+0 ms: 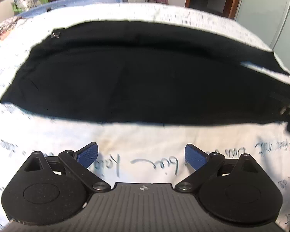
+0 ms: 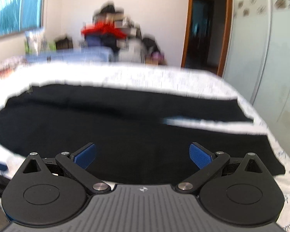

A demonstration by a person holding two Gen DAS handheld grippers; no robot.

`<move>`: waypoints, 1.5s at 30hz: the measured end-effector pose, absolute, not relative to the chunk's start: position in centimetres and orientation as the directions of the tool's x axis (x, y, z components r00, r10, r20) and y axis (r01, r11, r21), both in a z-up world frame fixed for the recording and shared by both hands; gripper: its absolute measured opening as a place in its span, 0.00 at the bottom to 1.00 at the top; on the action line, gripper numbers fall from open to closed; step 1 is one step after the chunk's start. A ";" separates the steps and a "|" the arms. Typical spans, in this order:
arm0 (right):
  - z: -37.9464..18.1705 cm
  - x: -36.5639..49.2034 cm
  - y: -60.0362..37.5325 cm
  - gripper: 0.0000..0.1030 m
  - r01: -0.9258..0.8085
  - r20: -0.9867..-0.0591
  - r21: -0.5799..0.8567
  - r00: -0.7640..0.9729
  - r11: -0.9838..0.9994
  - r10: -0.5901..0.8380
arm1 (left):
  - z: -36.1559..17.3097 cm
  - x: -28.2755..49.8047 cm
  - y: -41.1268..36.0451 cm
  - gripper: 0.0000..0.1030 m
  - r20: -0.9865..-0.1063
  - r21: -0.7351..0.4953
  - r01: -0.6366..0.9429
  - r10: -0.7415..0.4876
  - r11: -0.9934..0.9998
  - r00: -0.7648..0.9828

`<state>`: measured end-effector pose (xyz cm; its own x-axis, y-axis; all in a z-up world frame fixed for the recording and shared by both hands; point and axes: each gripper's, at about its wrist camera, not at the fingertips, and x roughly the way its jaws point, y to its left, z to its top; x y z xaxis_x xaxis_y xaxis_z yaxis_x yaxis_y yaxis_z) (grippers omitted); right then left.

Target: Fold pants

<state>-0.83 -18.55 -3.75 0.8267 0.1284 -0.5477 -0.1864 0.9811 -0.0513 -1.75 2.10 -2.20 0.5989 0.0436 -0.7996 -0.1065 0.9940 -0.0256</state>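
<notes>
left gripper (image 1: 141, 155): jaws apart, empty, over white sheet (image 1: 145, 139) with handwriting; right gripper (image 2: 143, 155): jaws apart, empty, above near edge of pants (image 2: 125, 127); black pants: spread flat across bed, legs to the right; beyond: clothes pile (image 2: 110, 29), window (image 2: 19, 9), doorway (image 2: 205, 25)

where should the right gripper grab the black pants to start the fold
Pinch the near leg's hem corner on the black pants, coming low from the right edge of the white sheet. The legs lie flat, split at that end. The right gripper is open above them.
</notes>
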 end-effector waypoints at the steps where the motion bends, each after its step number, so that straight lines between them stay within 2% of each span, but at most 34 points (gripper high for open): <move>1: -4.0 -0.7 -18.4 1.00 -0.193 -0.553 -0.062 0.824 0.979 0.127 | -1.5 -1.9 2.5 0.94 -0.786 -0.020 -0.109 0.052 0.994 0.616; 7: -4.8 0.2 -18.0 1.00 -0.204 -0.576 -0.081 0.808 0.976 0.121 | 4.2 -1.4 7.0 0.96 -0.679 0.055 -0.139 0.139 0.989 0.721; 13: -4.9 1.3 -17.6 1.00 -0.210 -0.588 -0.086 0.800 0.974 0.120 | 9.1 -0.1 13.4 0.97 -0.555 0.154 -0.260 0.301 0.953 0.776; 16: -5.0 2.1 -17.3 1.00 -0.216 -0.597 -0.085 0.792 0.973 0.124 | 10.0 1.3 16.1 0.97 -0.529 0.152 -0.309 0.341 0.939 0.777; 20: -5.3 3.0 -16.7 1.00 -0.235 -0.609 -0.108 0.783 0.966 0.122 | 10.1 3.5 19.8 0.97 -0.543 0.088 -0.350 0.340 0.933 0.768; 25: -5.4 3.6 -16.8 1.00 -0.249 -0.590 -0.078 0.792 0.965 0.156 | 9.2 5.8 25.1 0.97 -0.553 -0.059 -0.285 0.206 0.957 0.807; 30: -5.6 4.3 -17.2 1.00 -0.256 -0.578 -0.018 0.792 0.966 0.199 | 5.3 10.6 32.7 0.97 -0.570 -0.449 -0.185 -0.121 0.874 0.813; 34: -5.9 5.3 -16.5 1.00 -0.256 -0.587 -0.022 0.786 0.966 0.195 | 1.6 14.9 37.6 0.97 -0.517 -0.680 -0.206 -0.262 0.704 0.815; 38: -5.8 6.2 -15.4 1.00 -0.270 -0.596 -0.035 0.779 0.962 0.197 | -0.5 18.9 39.7 0.97 -0.489 -0.721 -0.186 -0.299 0.668 0.819; 43: -5.5 6.6 -14.4 1.00 -0.297 -0.585 -0.043 0.781 0.954 0.217 | -3.1 24.4 41.2 0.96 -0.555 -0.684 -0.243 -0.274 0.688 0.785; 45: -5.5 6.8 -14.1 1.00 -0.305 -0.589 -0.040 0.776 0.952 0.224 | -4.3 26.1 41.5 0.93 -0.563 -0.695 -0.236 -0.311 0.679 0.765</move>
<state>6.78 -14.10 -5.46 0.7764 0.2235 -0.5893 -0.3045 0.9516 -0.0403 26.07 41.55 -4.27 0.7653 -0.3111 -0.5635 -0.2356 0.6793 -0.6950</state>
